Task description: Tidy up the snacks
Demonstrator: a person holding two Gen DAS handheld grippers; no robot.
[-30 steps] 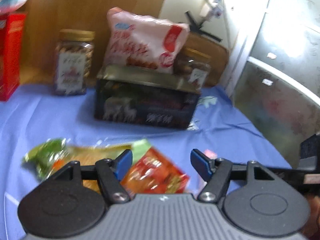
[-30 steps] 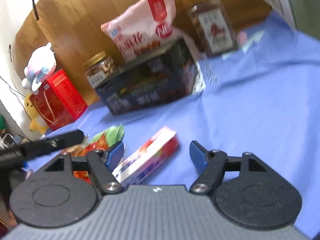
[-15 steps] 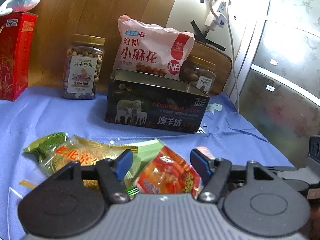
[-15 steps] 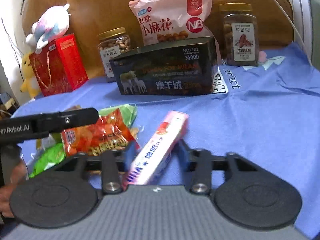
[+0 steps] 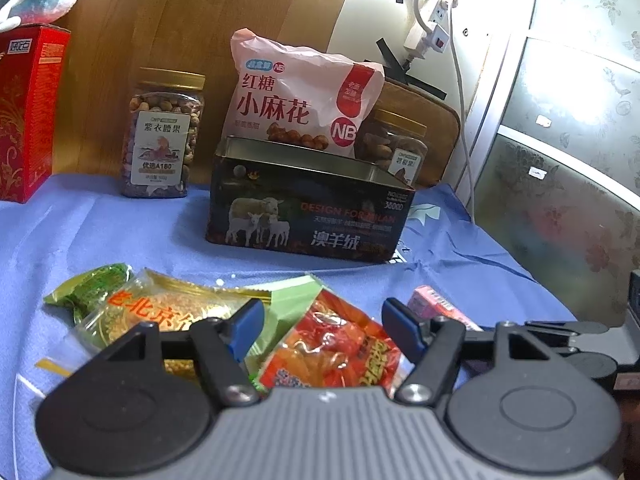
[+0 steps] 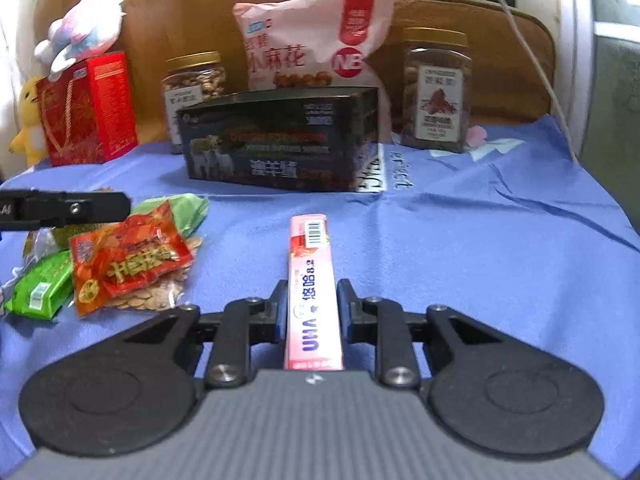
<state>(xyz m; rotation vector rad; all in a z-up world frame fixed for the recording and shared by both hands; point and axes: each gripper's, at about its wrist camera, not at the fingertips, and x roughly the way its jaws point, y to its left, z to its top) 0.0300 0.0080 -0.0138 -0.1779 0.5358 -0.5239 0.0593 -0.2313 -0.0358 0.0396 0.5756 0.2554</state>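
Pink candy box [image 6: 313,300] now between closing jaws

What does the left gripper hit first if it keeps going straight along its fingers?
Likely the red-orange snack packet lying between the left gripper's open fingers; beyond it, bare blue cloth, then the dark tin. Depth is uncertain.

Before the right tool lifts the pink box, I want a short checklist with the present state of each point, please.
1. Pink box sits between the right tool fingers: ok; jaws closing.
2. Grip firm enough to lift: cannot tell.
3. Box lined up with the fingers, not skewed: ok.
4. Blue cloth beside the box free of other packets: ok.
5. Left tool open, above the red packet, not gripping: ok.
6. Black tin open on top to receive snacks: ok.
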